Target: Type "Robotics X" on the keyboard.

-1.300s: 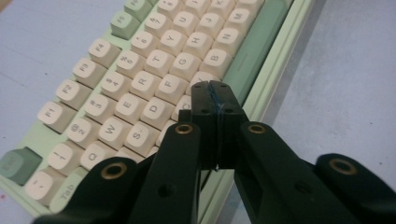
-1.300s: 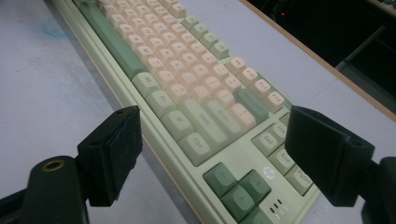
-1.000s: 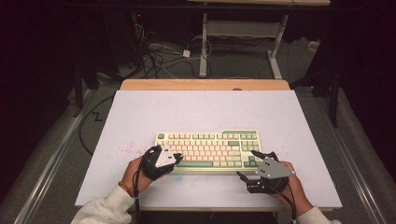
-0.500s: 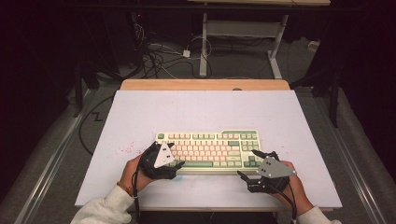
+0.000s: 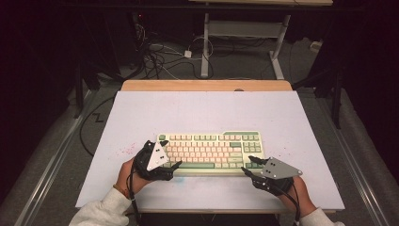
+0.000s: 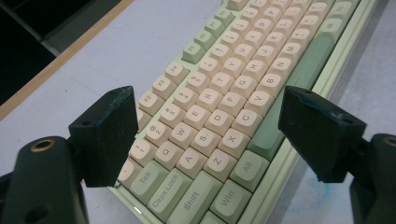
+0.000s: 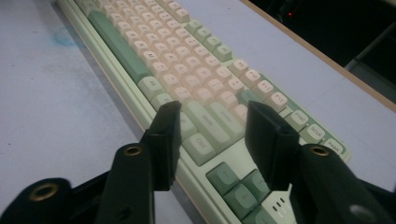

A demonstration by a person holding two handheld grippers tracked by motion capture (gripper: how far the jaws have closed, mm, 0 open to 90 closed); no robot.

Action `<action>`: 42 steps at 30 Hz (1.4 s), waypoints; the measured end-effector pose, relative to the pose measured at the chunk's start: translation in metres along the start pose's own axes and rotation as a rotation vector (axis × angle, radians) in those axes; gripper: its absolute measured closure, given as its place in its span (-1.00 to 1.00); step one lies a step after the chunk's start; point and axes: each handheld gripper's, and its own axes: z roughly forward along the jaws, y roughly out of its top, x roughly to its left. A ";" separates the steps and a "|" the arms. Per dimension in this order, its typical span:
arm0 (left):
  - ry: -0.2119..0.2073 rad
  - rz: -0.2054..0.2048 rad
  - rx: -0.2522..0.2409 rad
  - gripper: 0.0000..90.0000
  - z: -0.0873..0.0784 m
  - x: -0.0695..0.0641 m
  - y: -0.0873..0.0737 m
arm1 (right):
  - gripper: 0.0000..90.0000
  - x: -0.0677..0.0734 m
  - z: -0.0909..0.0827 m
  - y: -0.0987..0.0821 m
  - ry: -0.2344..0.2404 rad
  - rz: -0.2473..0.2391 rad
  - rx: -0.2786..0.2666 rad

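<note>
1. Nearest the camera, low in the high view: the left gripper (image 5: 165, 163) sits at the keyboard's (image 5: 211, 151) left end. Its jaws have just been opening and now stand wide apart, with the letter keys showing between them in the left gripper view and the pads touching nothing.

2. Low right in the high view, the right gripper (image 5: 248, 163) hovers at the keyboard's near right corner. Its jaws have just been closing to a middling gap. In the right gripper view they hang above the right-hand keys, and I can't tell whether a pad touches a key.

3. My read: the left side has let go while the right narrows toward a key, so the work passes to the right hand.

4. The keyboard lies flat on the white table (image 5: 197, 108), just below centre of the high view. Its long axis runs left to right across the frame, space bar edge toward the person, function row toward the far side.
</note>
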 end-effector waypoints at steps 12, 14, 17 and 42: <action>0.022 -0.013 0.000 -0.57 -0.009 0.003 -0.013 | 0.91 -0.003 -0.001 0.001 0.038 0.010 0.016; 0.029 -0.015 0.001 -0.57 -0.011 0.003 -0.016 | 0.99 -0.003 -0.001 0.001 0.042 0.012 0.019; 0.029 -0.018 0.004 -0.57 -0.012 0.003 -0.019 | 1.00 -0.003 -0.001 0.001 0.045 0.015 0.019; 0.024 -0.054 0.024 -0.57 -0.024 -0.002 -0.041 | 1.00 -0.015 0.019 0.015 0.039 0.029 0.080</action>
